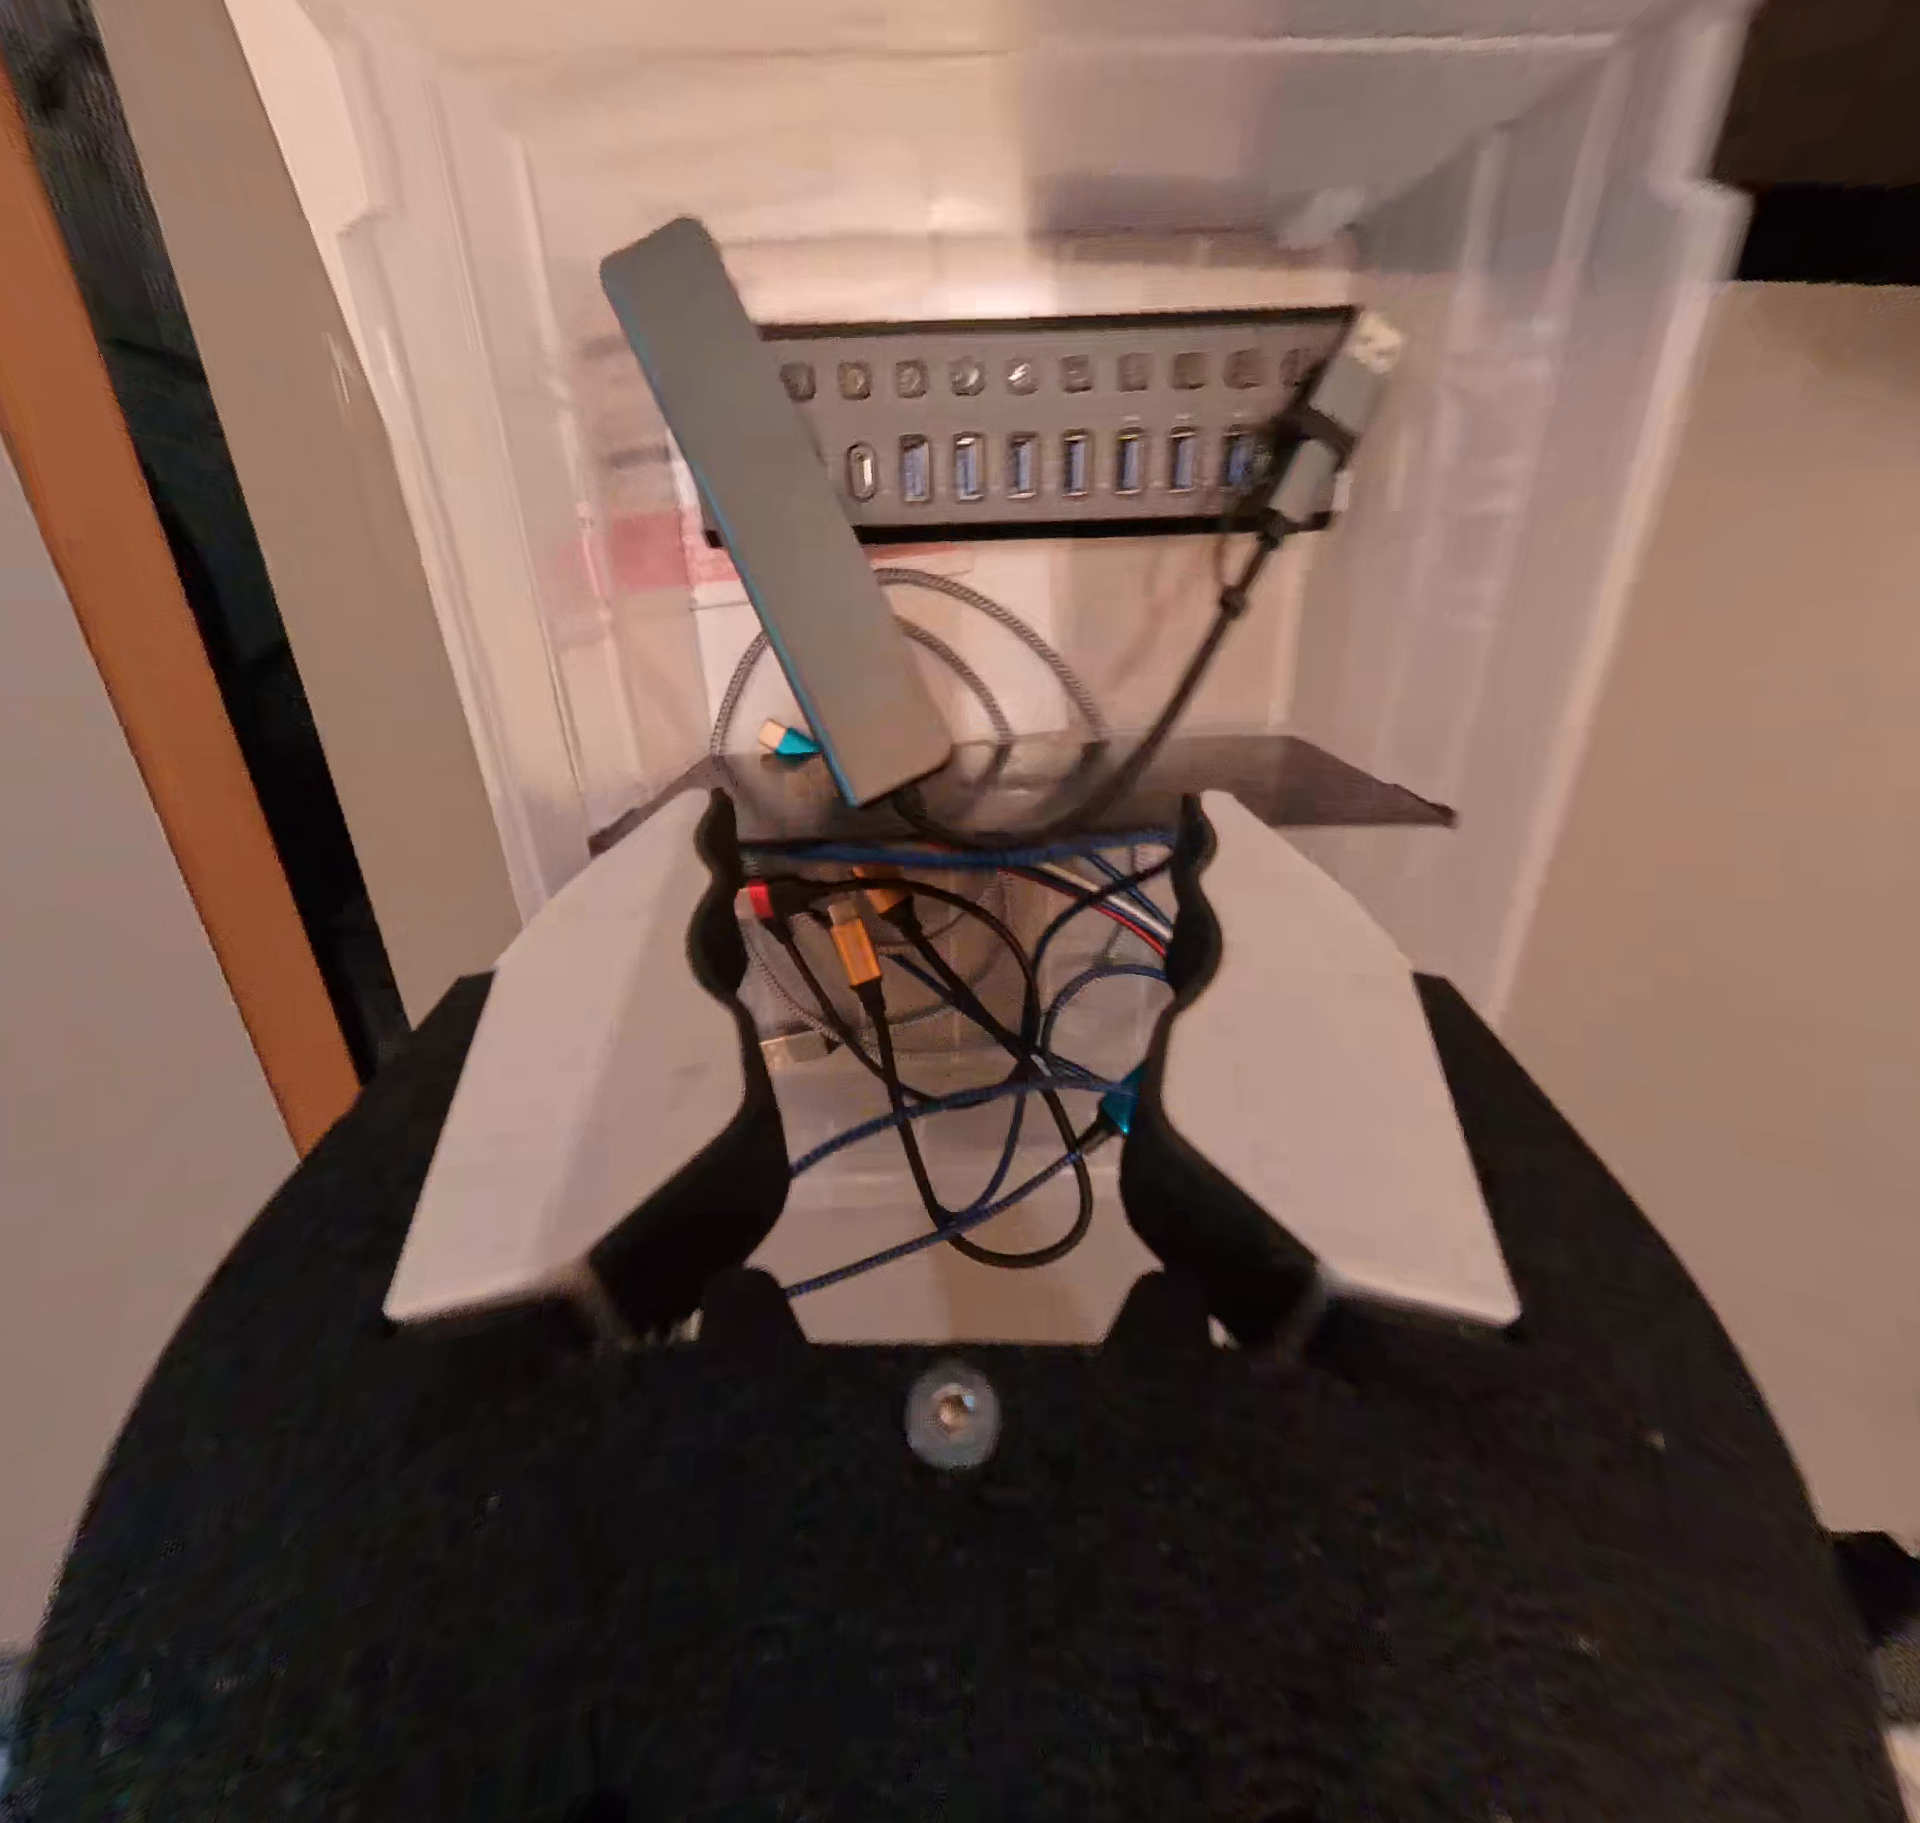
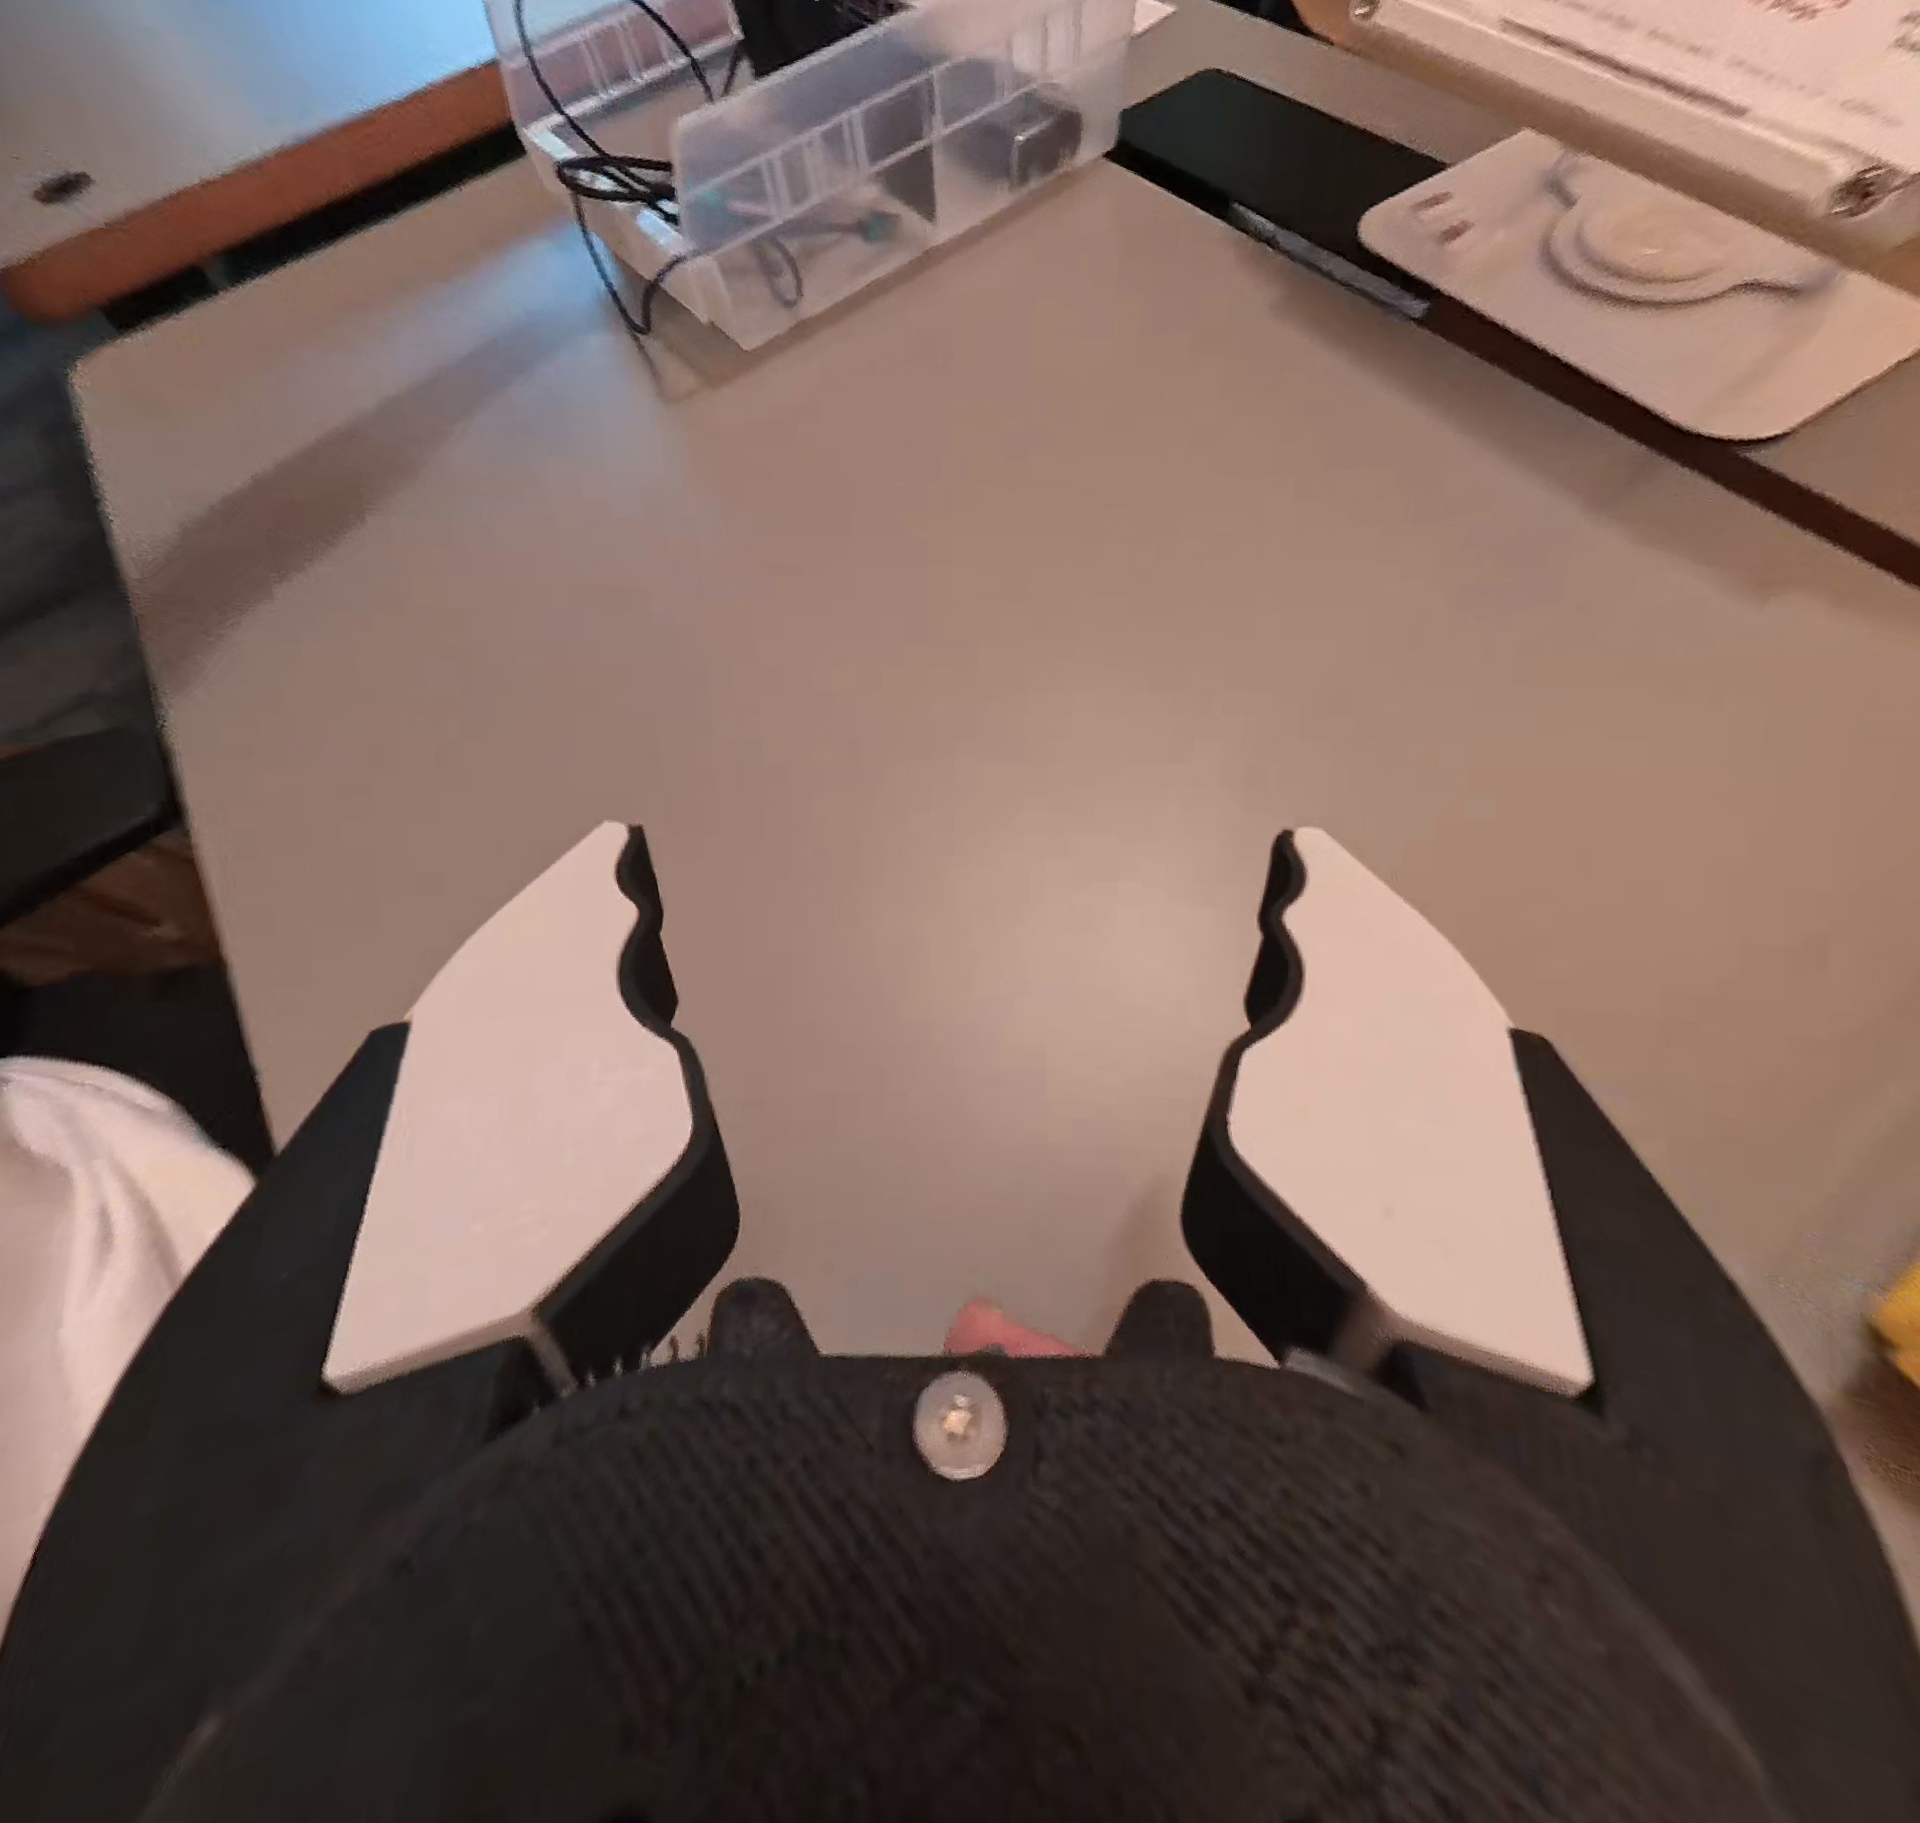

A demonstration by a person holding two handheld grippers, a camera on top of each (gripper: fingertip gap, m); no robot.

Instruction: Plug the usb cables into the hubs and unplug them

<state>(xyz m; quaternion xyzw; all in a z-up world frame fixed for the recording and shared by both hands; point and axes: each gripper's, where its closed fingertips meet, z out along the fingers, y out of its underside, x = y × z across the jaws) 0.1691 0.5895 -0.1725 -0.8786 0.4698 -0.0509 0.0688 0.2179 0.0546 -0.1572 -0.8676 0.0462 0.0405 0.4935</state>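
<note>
In the left wrist view I look down into a clear plastic bin [image 1: 436, 485]. A long black multi-port USB hub [image 1: 1049, 423] lies across its far end. A slim grey hub [image 1: 774, 516] leans tilted over it. A tangle of USB cables [image 1: 977, 1025] in blue, black, orange and red lies nearer, with a gold-tipped plug [image 1: 857, 942] and a teal plug [image 1: 1122, 1108]. My left gripper [image 1: 956, 817] is open and empty just above the cables. My right gripper [image 2: 961, 838] is open and empty over the bare table [image 2: 935, 578], far from the bin [image 2: 831, 142].
In the right wrist view a white tray with a round white part [image 2: 1621, 267] and a cardboard box with a printed sheet [image 2: 1610, 17] stand at the back right. A black strip [image 2: 1278, 142] runs beside the bin. White cloth [image 2: 94, 1202] shows at the lower left. Left tips to right tips: about 55 centimeters. The left tips stand about 8 centimeters off the slim grey hub [image 1: 774, 516].
</note>
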